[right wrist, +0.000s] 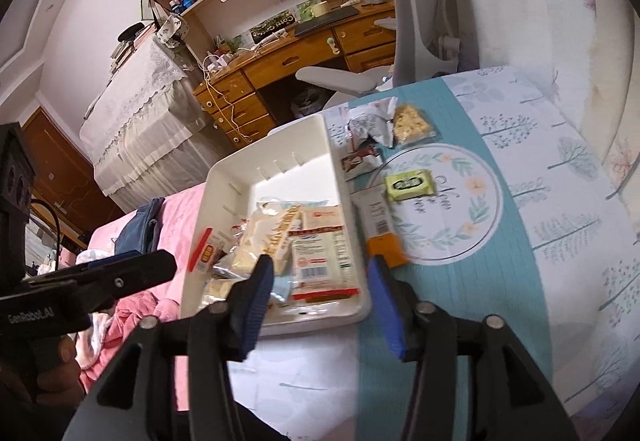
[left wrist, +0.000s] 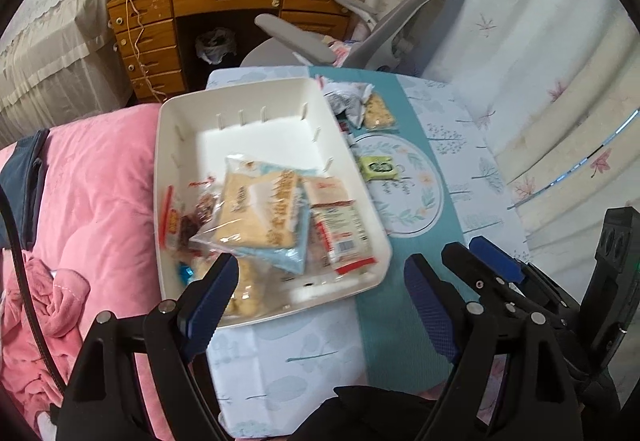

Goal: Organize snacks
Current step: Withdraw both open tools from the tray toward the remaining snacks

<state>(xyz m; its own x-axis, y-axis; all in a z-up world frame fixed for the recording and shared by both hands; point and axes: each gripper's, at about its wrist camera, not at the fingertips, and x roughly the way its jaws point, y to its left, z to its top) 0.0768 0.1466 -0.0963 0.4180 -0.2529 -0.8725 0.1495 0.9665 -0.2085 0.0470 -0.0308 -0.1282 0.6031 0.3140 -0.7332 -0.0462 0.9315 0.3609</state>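
Observation:
A white tray (left wrist: 180,129) lies on the patterned tablecloth and holds several snack packs, among them a clear cracker pack (left wrist: 256,213) and a red-and-white pack (left wrist: 340,229). My left gripper (left wrist: 320,277) hangs open over the tray's near edge with nothing between its fingers. My right gripper (right wrist: 320,273) is open too, above the tray's near right corner (right wrist: 360,305), with nothing gripped. Loose on the cloth to the right of the tray are an orange-and-white packet (right wrist: 382,229), a green packet (right wrist: 409,185), a brown pack (right wrist: 360,161), a crumpled silver wrapper (right wrist: 370,123) and a grain bar (right wrist: 412,127).
A pink blanket (left wrist: 92,201) lies just left of the tray. A grey office chair (left wrist: 360,33) and a wooden desk (left wrist: 200,1) stand beyond the table's far edge. A pale curtain (left wrist: 560,81) hangs along the right side.

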